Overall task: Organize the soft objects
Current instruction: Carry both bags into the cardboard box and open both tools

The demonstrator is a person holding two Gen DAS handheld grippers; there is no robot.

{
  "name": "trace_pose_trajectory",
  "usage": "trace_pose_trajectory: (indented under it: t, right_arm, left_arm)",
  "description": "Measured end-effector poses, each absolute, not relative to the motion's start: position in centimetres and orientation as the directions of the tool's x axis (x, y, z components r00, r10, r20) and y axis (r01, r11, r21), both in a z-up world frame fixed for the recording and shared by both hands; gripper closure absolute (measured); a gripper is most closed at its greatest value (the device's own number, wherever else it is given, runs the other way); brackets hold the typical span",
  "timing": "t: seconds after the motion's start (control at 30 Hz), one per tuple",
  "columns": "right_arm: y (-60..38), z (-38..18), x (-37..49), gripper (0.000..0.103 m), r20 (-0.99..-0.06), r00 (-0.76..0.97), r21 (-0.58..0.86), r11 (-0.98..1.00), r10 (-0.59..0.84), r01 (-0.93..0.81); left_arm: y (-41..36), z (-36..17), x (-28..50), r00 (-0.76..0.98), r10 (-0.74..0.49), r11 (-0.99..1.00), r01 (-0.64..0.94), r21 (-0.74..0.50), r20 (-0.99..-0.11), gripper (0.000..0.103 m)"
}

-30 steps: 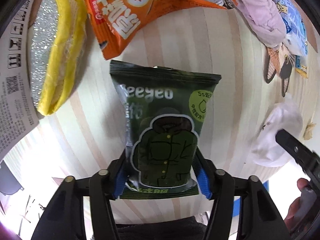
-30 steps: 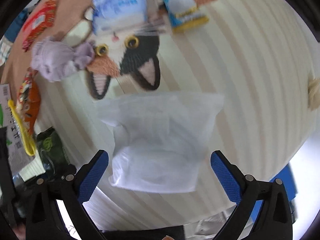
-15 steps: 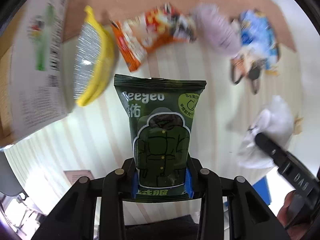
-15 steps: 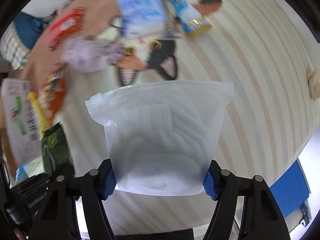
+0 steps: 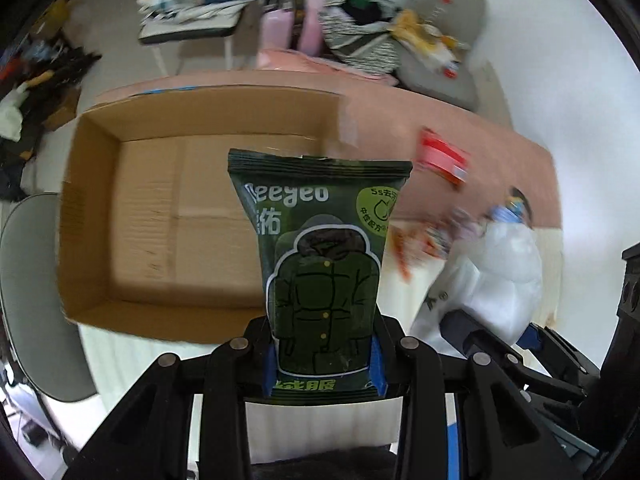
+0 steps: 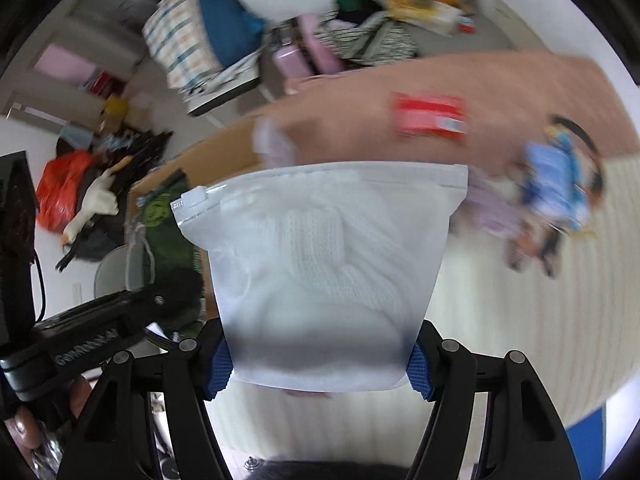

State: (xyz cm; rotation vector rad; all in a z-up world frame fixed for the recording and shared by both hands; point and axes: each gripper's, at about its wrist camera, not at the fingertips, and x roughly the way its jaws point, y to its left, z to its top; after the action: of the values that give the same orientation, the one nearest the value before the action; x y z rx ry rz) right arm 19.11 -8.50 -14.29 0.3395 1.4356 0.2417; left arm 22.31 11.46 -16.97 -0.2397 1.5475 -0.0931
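My left gripper [image 5: 324, 364] is shut on a dark green packet [image 5: 322, 256] printed with a jacket, held upright in the air in front of an open cardboard box [image 5: 168, 216]. My right gripper [image 6: 320, 368] is shut on a frosted white zip bag [image 6: 324, 264] with white knitwear inside, also lifted off the table. The white bag [image 5: 492, 280] and right gripper show at the right of the left wrist view. The green packet [image 6: 168, 224] and left gripper show at the left of the right wrist view.
A red packet [image 5: 442, 158] lies on the pink-brown table top [image 5: 384, 120]. An orange snack bag [image 5: 416, 244], a blue packet [image 6: 556, 176], a lilac cloth [image 6: 492, 208] and a cat-face mat lie further right. A grey chair [image 5: 36, 292] stands left of the box; clutter fills the room behind.
Both grippers closed on their items and lifted them off the table. Both views swung up and left, so the cardboard box and the room behind came into view.
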Motion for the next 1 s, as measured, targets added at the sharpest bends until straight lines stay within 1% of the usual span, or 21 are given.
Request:
trace_pose_trajectory:
  t: [0.1, 0.2, 0.33, 0.4, 0.47, 0.53, 0.63, 0.83, 0.93, 1.0]
  right_arm:
    - [-2.5, -15.7, 22.0, 0.032, -0.94, 0.101, 0.328, 0.945, 0.326, 0.011]
    - [2.7, -18.1, 25.3, 0.032, -0.953, 0.063, 0.296, 0.955, 0.295, -0.003]
    - [6.4, -22.2, 27.9, 0.032, -0.967, 0.03, 0.254, 0.967, 0.254, -0.027]
    - [8.2, -24.1, 28.9, 0.032, -0.974, 0.01, 0.226, 0.973, 0.227, -0.046]
    - [8.5, -27.0, 30.2, 0.032, -0.98, -0.013, 0.201, 0.978, 0.2, -0.054]
    - [9.0, -28.3, 30.5, 0.032, -0.982, -0.035, 0.186, 0.981, 0.184, -0.059]
    - [9.4, -30.6, 31.1, 0.032, -0.985, -0.06, 0.165, 0.985, 0.162, -0.058]
    - [9.5, -33.2, 31.7, 0.031, -0.991, -0.08, 0.116, 0.991, 0.111, -0.064]
    - [9.4, -33.5, 31.8, 0.03, -0.99, -0.083, 0.115, 0.992, 0.11, -0.057]
    - [9.3, -33.7, 31.7, 0.028, -0.991, -0.084, 0.112, 0.992, 0.107, -0.054]
  left_arm:
    - [16.0, -19.8, 24.5, -0.012, -0.194, 0.971, -0.142, -0.19, -0.981, 0.071]
    - [19.7, -23.1, 26.7, -0.074, -0.225, 0.96, -0.188, -0.208, -0.972, 0.071]
    - [22.0, -26.8, 29.5, -0.124, -0.219, 0.964, -0.18, -0.195, -0.968, 0.071]
    - [23.0, -27.8, 30.4, -0.139, -0.207, 0.968, -0.169, -0.183, -0.968, 0.071]
    - [23.4, -28.8, 31.1, -0.158, -0.223, 0.967, -0.158, -0.198, -0.962, 0.071]
    - [23.7, -30.2, 31.9, -0.184, -0.257, 0.962, -0.146, -0.232, -0.949, 0.071]
    - [23.2, -31.5, 32.3, -0.217, -0.274, 0.96, -0.117, -0.254, -0.937, 0.071]
    - [22.3, -34.4, 32.8, -0.256, -0.29, 0.956, -0.124, -0.267, -0.922, 0.071]
    - [22.4, -34.7, 32.8, -0.254, -0.299, 0.952, -0.147, -0.269, -0.92, 0.07]
    - [22.5, -34.3, 32.4, -0.261, -0.272, 0.96, -0.14, -0.243, -0.926, 0.068]
